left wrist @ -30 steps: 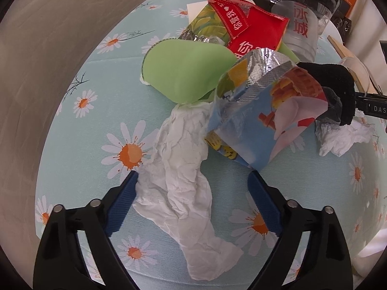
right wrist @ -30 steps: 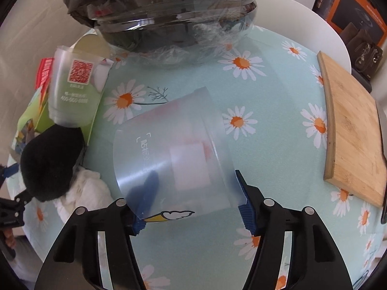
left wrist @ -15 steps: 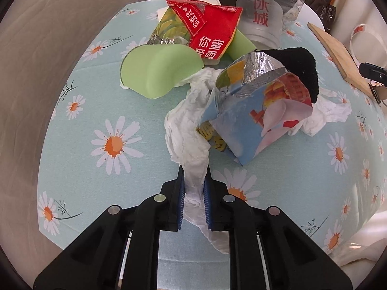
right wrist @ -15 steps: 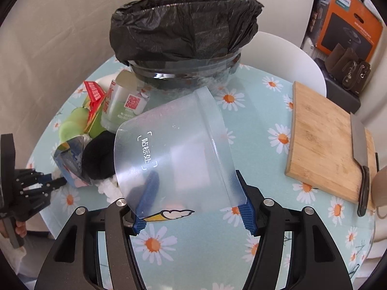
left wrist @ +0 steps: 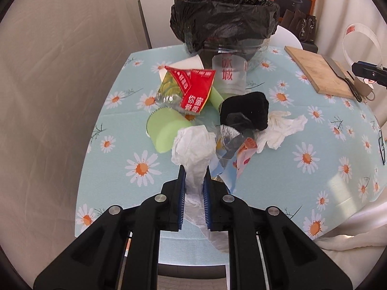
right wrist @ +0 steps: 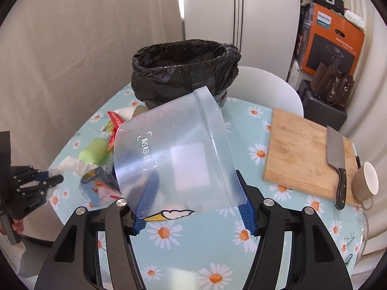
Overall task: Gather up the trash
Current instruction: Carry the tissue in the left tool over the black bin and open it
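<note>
My left gripper [left wrist: 194,176] is shut on a crumpled white tissue [left wrist: 193,149], lifted above the daisy tablecloth [left wrist: 125,130]. Beyond it lies a heap of trash: a green paper cup [left wrist: 162,130], a red snack wrapper [left wrist: 193,89], a blue foil bag [left wrist: 232,154], a black sponge [left wrist: 249,111], a second tissue [left wrist: 283,128] and a clear plastic cup [left wrist: 229,75]. My right gripper [right wrist: 193,215] is shut on a clear plastic cup [right wrist: 176,157], held in the air in front of the bin with a black liner [right wrist: 183,72]. That bin [left wrist: 225,26] stands at the table's far edge.
A wooden cutting board [right wrist: 302,154] with a cleaver [right wrist: 336,159] lies at the right, and a brown mug [right wrist: 365,183] stands beside it. A white chair [right wrist: 266,82] stands behind the table. An orange box [right wrist: 331,41] and a brown bag [right wrist: 333,87] are in the far corner.
My left gripper shut on the white tissue and lifted it off the table. My right gripper rose with the clear cup, and the bin's open top came into view.
</note>
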Tool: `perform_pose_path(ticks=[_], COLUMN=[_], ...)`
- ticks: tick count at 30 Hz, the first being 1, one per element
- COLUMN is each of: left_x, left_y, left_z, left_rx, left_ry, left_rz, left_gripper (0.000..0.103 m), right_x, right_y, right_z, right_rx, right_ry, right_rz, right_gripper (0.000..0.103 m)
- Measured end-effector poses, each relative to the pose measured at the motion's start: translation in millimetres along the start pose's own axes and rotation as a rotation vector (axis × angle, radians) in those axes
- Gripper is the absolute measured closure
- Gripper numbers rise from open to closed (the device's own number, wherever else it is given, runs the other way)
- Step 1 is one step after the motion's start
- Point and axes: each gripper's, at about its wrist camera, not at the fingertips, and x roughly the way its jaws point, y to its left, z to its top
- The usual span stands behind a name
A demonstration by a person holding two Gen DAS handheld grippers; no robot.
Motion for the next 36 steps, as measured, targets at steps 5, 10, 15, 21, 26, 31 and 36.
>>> perform_pose_path(ticks=[5,10,15,21,26,31,36], left_x=[-18,-39,-47,-57,-64,-70,-75], left_y=[2,5,12,27,44,59,70], left_z=[10,16,31,62,92,120,150], left_rx=[0.010,0.014,0.018,0.047,0.069,0.106,0.195], left_ry=[-0.051,-0.106,-0.137,-0.195,-0.242,-0.289,-0.328], left_rz=[0.015,0.012,-0.006,-0.049,-0.088,-0.144,-0.151], left_gripper=[0.089,0.089,0.089,0.090,0.090,0.089,0.089], right_x=[-20,-28,-34,-27,-11,0,3], right_y=[2,0,-5,0,10,27,37], right_z=[1,-3,0,15,32,55,84], right_rx=[0.008,0.014,0.030,0.014,0.016,-0.007,-0.008], right_ry=[-0.046,-0.050,-0.046,-0.030,0.002,0.012,-0.010], right_rz=[-0.001,-0.003,-0.014,-0.038,-0.055,-0.095,-0.123], right_gripper=[0.046,0.046,0.053,0.098,0.098,0.098,0.098])
